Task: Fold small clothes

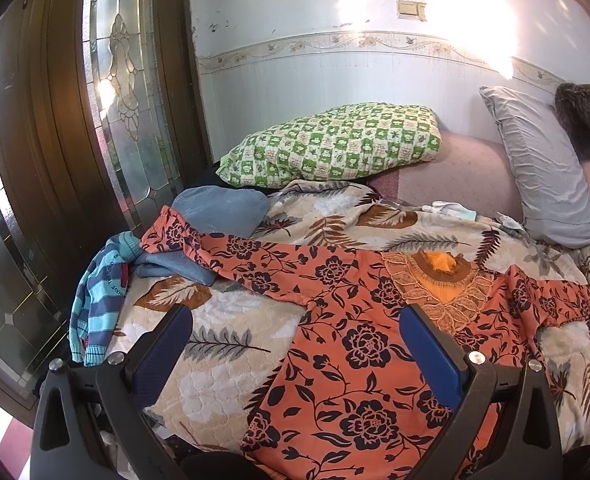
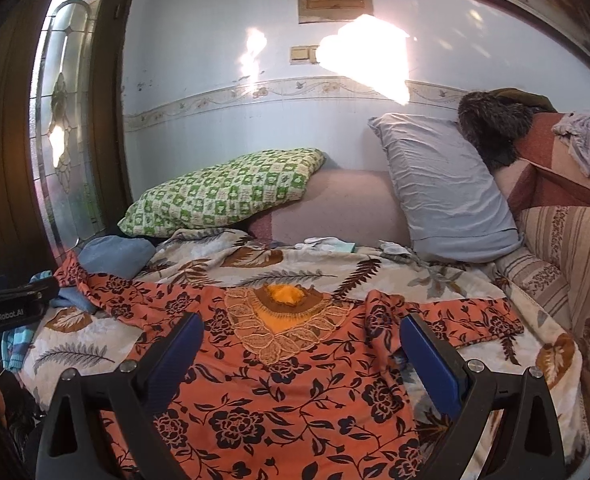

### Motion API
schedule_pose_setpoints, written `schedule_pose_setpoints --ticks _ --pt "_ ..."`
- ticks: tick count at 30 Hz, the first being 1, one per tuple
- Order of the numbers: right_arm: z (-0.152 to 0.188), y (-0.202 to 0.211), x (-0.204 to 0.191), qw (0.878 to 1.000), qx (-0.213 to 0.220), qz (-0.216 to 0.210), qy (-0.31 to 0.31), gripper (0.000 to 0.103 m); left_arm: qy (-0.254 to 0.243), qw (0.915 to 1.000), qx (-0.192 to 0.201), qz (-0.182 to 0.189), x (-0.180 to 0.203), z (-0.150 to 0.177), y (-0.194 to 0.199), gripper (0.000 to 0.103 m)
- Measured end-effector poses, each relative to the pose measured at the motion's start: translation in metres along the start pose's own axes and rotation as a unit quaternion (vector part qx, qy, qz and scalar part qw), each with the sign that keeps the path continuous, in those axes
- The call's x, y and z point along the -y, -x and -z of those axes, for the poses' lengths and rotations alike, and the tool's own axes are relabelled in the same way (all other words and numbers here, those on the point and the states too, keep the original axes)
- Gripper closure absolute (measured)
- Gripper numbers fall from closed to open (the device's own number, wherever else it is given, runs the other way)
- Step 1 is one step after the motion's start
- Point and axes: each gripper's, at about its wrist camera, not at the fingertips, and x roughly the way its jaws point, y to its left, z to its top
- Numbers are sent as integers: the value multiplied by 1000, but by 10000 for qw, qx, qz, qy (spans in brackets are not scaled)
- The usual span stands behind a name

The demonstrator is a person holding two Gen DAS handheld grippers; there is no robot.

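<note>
Hovering over the bed (image 1: 223, 364), the left tool (image 1: 295, 344) gapes empty above an orange dress (image 1: 359, 344) spread flat mid-blanket. From the right wrist, the right tool (image 2: 301, 346) likewise stands apart over the dress (image 2: 279, 400), sleeves outstretched.

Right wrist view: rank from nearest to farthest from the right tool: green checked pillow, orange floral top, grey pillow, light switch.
1. Orange floral top: spread on the blanket directly under the open right tool.
2. Grey pillow: right, propped up behind the blanket.
3. Green checked pillow: left, by the wall; too close to call against the grey pillow.
4. Light switch: up on the back wall.
</note>
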Motion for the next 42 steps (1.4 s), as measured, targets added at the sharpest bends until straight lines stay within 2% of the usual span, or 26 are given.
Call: schedule_pose_setpoints --ticks 4,8,19,30,34,37,40,41,42 --pt "0 0 23 9994 -47 194 -268 3 -108 9999 30 112 11 0 5 0" --pt "0 2 30 9991 -60 190 -370 3 -174 9997 -10 172 17 0 4 0" --pt "6 -10 16 9994 -221 160 -226 3 -138 9996 -189 126 11 3 -17 0" --pt "10 -36 5 9988 -459 117 -127 3 29 9994 -342 28 -11 5 -48 0" --pt "12 -52 2 9980 -618 104 -52 3 113 9989 -457 -58 -34 0 -70 0" --pt "13 -65 4 9974 -714 130 19 3 220 9975 -633 -222 -67 -7 -98 0" --pt "16 -82 10 9964 -797 253 144 3 543 9927 -915 -572 -119 -16 -138 0" --pt "17 -88 13 9958 -846 311 128 3 761 9928 -791 -475 -139 -20 -152 0" --pt "18 -93 17 9954 -888 340 75 3 895 9897 -895 -662 -159 -23 -167 0"
